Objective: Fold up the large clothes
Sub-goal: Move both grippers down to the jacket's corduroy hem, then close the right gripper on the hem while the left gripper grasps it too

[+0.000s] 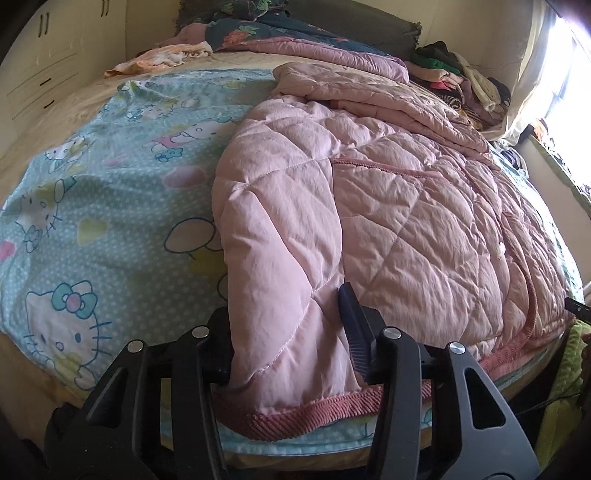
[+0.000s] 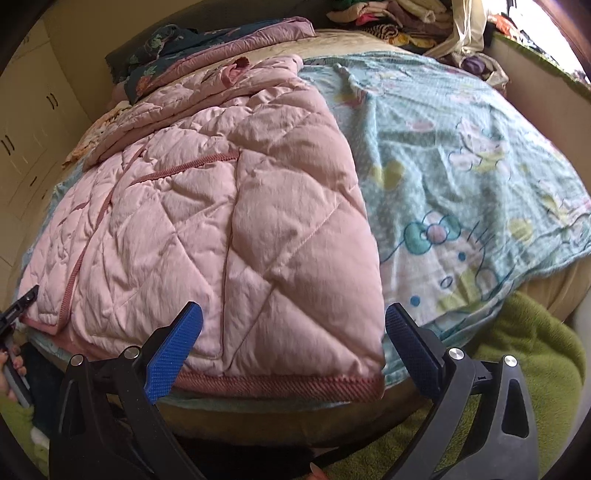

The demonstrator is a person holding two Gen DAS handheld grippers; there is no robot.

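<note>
Bed [image 1: 22, 155]: carries everything; a light-blue cartoon-cat sheet [image 1: 110, 206] covers most of its top.
Quilted pink jacket [image 1: 388, 206]: lies spread on the sheet, its ribbed hem [image 1: 295, 413] along the near edge of the bed, its collar end toward the far edge. A darker pink trim line runs up the front.
Jacket fold: in the left wrist view, a padded flap of the jacket lies doubled over at the jacket's left side, reaching down to the near edge.
Left gripper [image 1: 291, 332]: its fingers are clenched on that padded flap just above the hem; the fabric bulges between the two fingers, with one blue pad [image 1: 354, 332] pressed into it.
Right gripper [image 2: 295, 347]: its fingers stand wide and released, straddling the jacket's right-hand corner at the near edge of the bed. The blue pads [image 2: 173, 354] lie either side of the fabric without pressing it.
Far edge of bed: a folded pink blanket and dark floral bedding [image 1: 266, 29] are heaped there.
Far right corner, left wrist view: a pile of mixed clothes [image 1: 458, 77] beside a bright window.
Below near edge: green fabric [image 2: 524, 354] lies under the right gripper.
Wall side: cream cupboards with dark handles [image 1: 44, 26].
</note>
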